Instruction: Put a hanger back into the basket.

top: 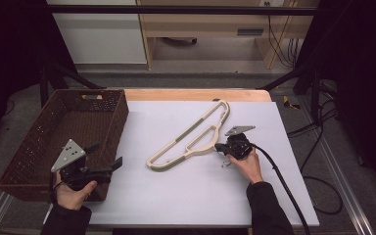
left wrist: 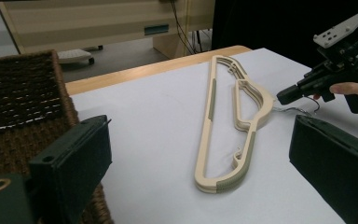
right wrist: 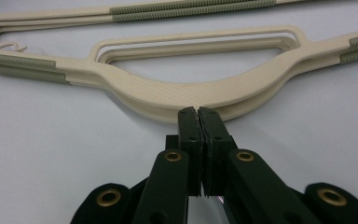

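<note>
From above, my right gripper (top: 221, 147) sits shut at the hangers' (top: 191, 137) neck, probably pinching the wire hook. My left gripper (left wrist: 200, 154) gapes empty beside the basket (left wrist: 23, 107), hangers ahead — my right fingertips (right wrist: 198, 114) touch their curved middle.

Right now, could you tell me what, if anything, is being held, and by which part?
The right gripper, jaws shut, seems to pinch the hangers by their wire hook; the open left gripper holds nothing.

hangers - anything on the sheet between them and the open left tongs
Nothing visible: bare white sheet lies between the left tongs and the stacked hangers. The brown basket sits off to the side, not in that path.
</note>
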`<state>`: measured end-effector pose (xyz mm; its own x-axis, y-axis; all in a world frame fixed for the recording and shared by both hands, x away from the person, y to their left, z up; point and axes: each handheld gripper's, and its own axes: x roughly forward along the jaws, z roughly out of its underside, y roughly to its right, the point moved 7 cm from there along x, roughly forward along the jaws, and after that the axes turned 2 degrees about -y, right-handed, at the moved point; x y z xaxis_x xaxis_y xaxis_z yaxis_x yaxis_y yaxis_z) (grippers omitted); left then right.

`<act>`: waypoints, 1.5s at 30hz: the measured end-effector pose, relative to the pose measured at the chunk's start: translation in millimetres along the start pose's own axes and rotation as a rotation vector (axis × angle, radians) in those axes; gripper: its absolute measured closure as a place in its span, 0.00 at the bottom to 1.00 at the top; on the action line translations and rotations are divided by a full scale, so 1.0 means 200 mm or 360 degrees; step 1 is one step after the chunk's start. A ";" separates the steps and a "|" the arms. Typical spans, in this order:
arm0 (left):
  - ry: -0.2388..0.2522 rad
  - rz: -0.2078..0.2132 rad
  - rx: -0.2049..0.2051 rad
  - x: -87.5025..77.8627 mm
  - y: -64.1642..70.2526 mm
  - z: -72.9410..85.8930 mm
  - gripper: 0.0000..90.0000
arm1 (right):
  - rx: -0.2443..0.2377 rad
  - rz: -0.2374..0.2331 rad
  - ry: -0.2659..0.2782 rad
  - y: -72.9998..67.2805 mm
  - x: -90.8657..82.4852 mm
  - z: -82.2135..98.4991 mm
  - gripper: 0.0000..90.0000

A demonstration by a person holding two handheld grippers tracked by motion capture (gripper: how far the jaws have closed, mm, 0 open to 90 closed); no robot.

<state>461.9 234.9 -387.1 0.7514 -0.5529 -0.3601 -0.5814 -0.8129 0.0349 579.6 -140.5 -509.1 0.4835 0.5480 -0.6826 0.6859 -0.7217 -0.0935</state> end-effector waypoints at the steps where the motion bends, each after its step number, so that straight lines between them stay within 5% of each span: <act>1: -0.0007 0.0008 0.0008 0.01 0.01 0.00 0.06 | 0.0000 0.0000 0.0000 0.00 0.00 0.00 0.99; 8: -0.0099 0.0096 0.0132 0.14 0.17 -0.04 0.07 | -0.0027 0.0031 -0.0016 -0.02 -0.03 -0.03 0.99; 12: -0.0180 0.0183 0.0226 0.28 0.32 -0.07 0.07 | -0.0043 0.0039 -0.0018 -0.01 -0.05 -0.04 0.99; 21: -0.0272 0.0290 0.0270 0.55 0.50 -0.08 0.08 | -0.0047 0.0056 0.0010 -0.02 -0.08 -0.06 0.99; 29: -0.0364 0.0331 0.0310 0.73 0.57 -0.06 0.12 | -0.0111 0.0086 0.0002 -0.04 -0.10 -0.10 0.99; 35: -0.0496 0.0338 0.0365 0.95 0.59 -0.01 0.16 | -0.0093 0.0076 -0.0008 -0.04 -0.11 -0.10 0.99; 45: -0.0562 0.0357 0.0458 1.11 0.64 0.01 0.24 | -0.0111 0.0077 0.0004 -0.05 -0.13 -0.12 0.99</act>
<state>554.0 8.2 -465.5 0.4759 -0.5718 -0.6683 -0.8160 -0.5706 -0.0927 572.9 -137.6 -472.7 0.5182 0.5142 -0.6835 0.6979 -0.7161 -0.0096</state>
